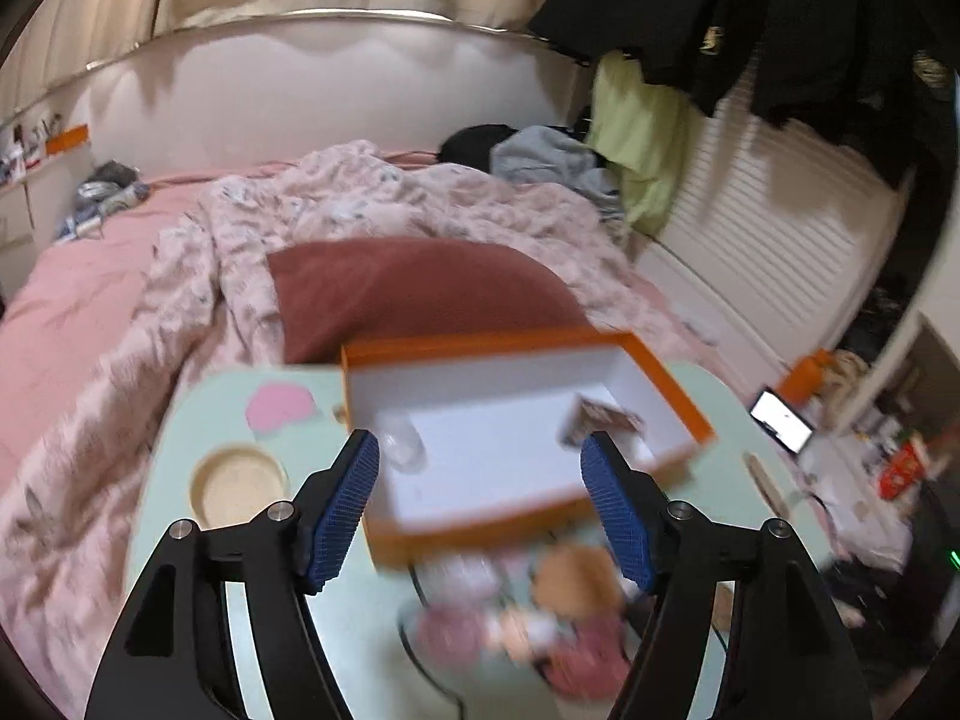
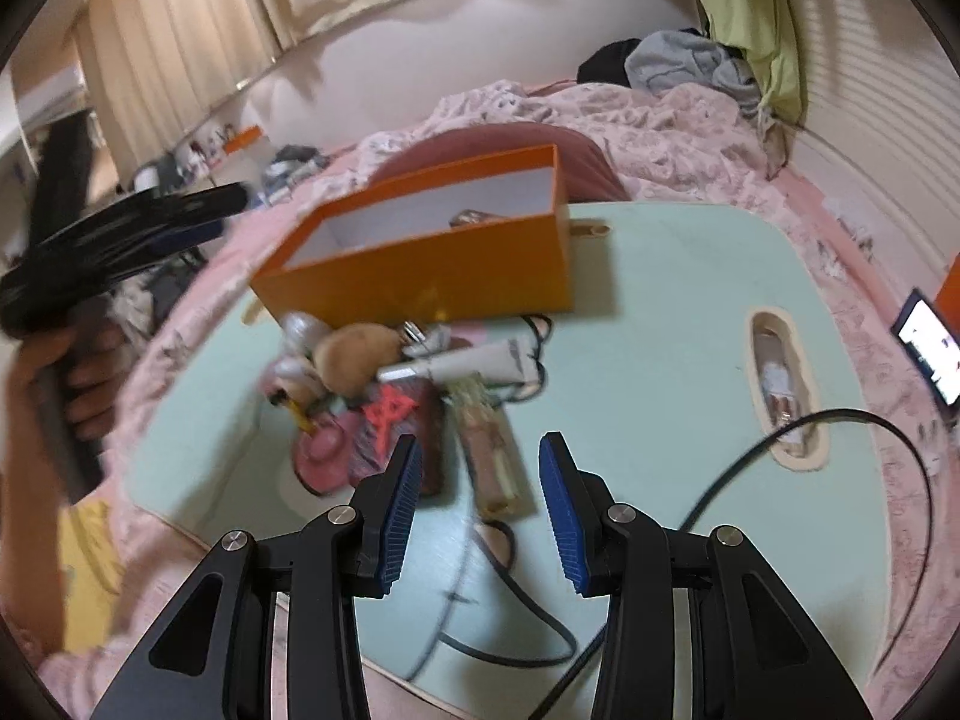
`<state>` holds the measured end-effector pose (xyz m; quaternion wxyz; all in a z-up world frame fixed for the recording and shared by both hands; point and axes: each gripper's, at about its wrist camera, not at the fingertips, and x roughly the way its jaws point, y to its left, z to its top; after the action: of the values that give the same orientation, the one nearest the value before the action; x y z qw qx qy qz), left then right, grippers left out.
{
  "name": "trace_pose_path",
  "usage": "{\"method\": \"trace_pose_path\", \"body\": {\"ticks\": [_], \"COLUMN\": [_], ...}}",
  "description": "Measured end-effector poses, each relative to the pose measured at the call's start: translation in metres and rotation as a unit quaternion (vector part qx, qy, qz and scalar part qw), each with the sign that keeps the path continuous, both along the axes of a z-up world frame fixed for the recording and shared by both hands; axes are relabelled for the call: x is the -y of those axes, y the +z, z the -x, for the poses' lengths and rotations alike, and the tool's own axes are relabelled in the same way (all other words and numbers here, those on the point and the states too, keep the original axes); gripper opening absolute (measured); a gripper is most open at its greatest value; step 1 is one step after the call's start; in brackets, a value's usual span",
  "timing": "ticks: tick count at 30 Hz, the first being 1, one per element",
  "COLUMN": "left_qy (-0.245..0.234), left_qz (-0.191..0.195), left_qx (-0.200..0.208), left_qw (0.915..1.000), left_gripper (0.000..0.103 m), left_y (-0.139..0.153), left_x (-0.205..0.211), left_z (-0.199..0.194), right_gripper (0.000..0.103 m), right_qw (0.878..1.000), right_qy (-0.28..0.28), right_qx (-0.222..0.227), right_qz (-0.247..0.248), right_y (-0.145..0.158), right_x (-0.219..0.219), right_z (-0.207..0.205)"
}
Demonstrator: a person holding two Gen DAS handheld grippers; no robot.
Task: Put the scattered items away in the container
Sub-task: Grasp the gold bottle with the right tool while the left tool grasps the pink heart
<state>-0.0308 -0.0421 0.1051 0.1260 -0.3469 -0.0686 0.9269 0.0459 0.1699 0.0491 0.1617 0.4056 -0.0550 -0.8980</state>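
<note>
Lowering the right gripper (image 2: 474, 501), jaws parted and empty, squarely over the slim pink-and-cream tube (image 2: 493, 462) lying before the orange cardboard box (image 2: 420, 276) should work; left gripper (image 1: 480, 498) hangs spread, empty, above that box

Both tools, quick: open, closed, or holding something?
Left tool: open, nothing gripped, over the orange box.
Right tool: open, empty, above the scattered items.
</note>
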Motion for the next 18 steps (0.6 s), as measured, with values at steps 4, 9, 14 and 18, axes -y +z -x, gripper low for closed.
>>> {"method": "trace_pose_path", "body": {"ticks": [4, 9, 14, 18], "left_qy": [0.002, 0.025, 0.027, 0.021], "left_qz": [0.007, -0.015, -0.037, -0.006], "left_qx": [0.013, 0.044, 0.058, 0.067], "left_qw": [0.9999, 0.9986, 0.9972, 0.9975], "left_gripper": [0.07, 0.07, 0.07, 0.07], "left_y": [-0.026, -0.066, -0.083, -0.088], "left_x": [-0.001, 0.006, 0.009, -0.003], "left_z": [-0.045, -0.081, -0.095, -0.096], "right_gripper": [0.046, 0.046, 0.046, 0.046], "right_qw": [1.0, 1.0, 0.999, 0.999], "right_qy": [-0.002, -0.001, 0.002, 0.009], "right_qx": [0.004, 0.011, 0.013, 0.013], "right_qz": [-0.013, -0.021, -0.033, -0.04], "right_y": [-0.008, -0.015, -0.018, -0.02], "right_x": [-0.001, 0.002, 0.009, 0.015], "right_z": [-0.004, -0.005, -0.005, -0.006]}}
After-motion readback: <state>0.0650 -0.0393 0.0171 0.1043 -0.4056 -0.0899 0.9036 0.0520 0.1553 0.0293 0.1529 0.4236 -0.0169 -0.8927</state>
